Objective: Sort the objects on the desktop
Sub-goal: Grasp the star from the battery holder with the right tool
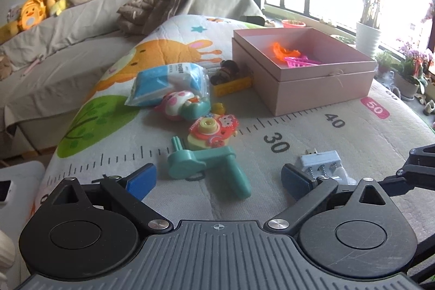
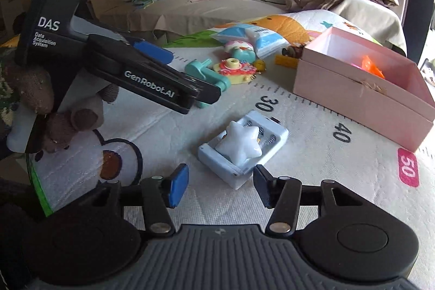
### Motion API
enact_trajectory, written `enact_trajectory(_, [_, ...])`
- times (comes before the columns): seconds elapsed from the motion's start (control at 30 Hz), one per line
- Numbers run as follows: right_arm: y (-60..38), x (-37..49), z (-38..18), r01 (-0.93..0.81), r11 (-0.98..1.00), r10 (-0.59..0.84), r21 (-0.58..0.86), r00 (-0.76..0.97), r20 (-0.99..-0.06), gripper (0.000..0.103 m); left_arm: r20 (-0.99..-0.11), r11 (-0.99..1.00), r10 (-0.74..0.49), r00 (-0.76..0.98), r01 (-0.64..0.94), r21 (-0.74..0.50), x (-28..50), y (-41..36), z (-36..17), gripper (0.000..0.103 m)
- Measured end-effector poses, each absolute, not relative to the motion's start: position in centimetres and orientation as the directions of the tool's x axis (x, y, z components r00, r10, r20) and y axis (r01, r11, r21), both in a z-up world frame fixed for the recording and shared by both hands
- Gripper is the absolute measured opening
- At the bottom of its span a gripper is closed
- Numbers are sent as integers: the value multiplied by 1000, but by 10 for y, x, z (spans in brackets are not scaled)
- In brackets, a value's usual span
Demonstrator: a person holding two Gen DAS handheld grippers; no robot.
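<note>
My left gripper [image 1: 218, 181] is open and empty, low over the mat, with a teal toy crank [image 1: 209, 167] between its blue pads. My right gripper [image 2: 221, 185] is open and empty just in front of a light-blue battery charger [image 2: 244, 154] with a pale star toy [image 2: 240, 144] lying on it. The charger also shows in the left wrist view [image 1: 323, 163]. A pink open box [image 1: 307, 69] holds an orange toy [image 1: 284, 49] and a pink basket [image 1: 299, 61]. A toy camera [image 1: 214, 131], a pink-green toy [image 1: 185, 103], a blue wipes pack [image 1: 170, 83] and a yellow block [image 1: 232, 86] lie on the mat.
The toys lie on a printed play mat [image 1: 326, 132] with a ruler scale. A sofa [image 1: 81, 18] with plush toys and a brown jacket stands behind. Plant pots [image 1: 367, 37] stand by the window. The left gripper body [image 2: 130, 67] shows at the right wrist view's left.
</note>
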State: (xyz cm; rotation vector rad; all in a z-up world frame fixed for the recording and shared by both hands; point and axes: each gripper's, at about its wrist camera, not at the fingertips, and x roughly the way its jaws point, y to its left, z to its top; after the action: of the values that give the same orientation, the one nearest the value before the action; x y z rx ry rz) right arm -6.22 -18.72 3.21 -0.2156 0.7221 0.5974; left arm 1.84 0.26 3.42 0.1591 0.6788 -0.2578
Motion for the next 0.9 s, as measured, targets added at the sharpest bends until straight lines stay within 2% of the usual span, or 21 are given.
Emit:
enact_trajectory(0.1, [-181,-67,38,-567,822,404,-63,656,-637,66,-629,964,-170,758,259,52,17,12,37,101])
enact_trajectory(0.3, [-178,-60,52,-525,848,398,-69,717,-572,65,-644,973,-148,751,228,43,22,18,32,101])
enact_trajectory(0.37, [-174,-51,47,-516,854,381,-70,711,-591,61,-647,972,-145,749,230,49,22,17,32,101])
enact_trajectory(0.5, [-175,-45,40,-522,852,392,-34,681,-618,36,-647,971,-143,749,231,54,21,17,32,101])
enact_trajectory(0.7, [-193,-51,53,-483,875,380,-27,721,-579,36,-643,968,-152,750,245,58,19,11,34,101])
enact_trajectory(0.9, [-227,-49,56,-368,929,275,-46,767,-580,36,-640,961,-166,750,269,65,15,2,37,101])
